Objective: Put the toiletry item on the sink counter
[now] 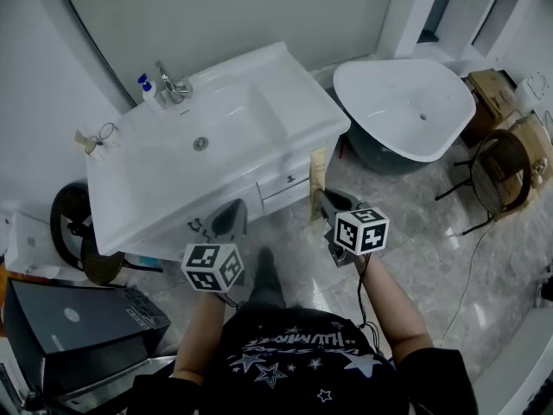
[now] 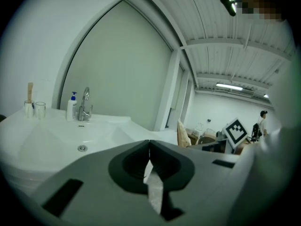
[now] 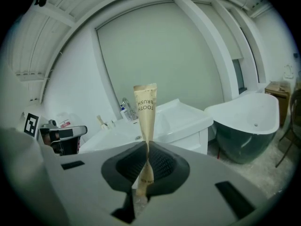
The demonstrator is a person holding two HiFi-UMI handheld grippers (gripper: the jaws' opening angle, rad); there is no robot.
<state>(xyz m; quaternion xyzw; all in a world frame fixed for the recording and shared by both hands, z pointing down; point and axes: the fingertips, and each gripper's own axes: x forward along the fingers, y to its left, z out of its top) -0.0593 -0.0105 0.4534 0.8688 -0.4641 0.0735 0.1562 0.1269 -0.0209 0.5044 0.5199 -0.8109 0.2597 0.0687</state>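
Note:
My right gripper is shut on a tan paper toothbrush packet, which stands upright above the jaws. In the head view the packet hangs just off the front right corner of the white sink counter, with the right gripper below it. My left gripper sits in front of the counter's front edge. Its jaws are shut with nothing between them. From the left gripper view the packet shows to the right of the basin.
A faucet, a soap bottle and glass cups stand along the back and left of the counter. A white bathtub is to the right, a wire chair beyond it. A black box lies on the floor at left.

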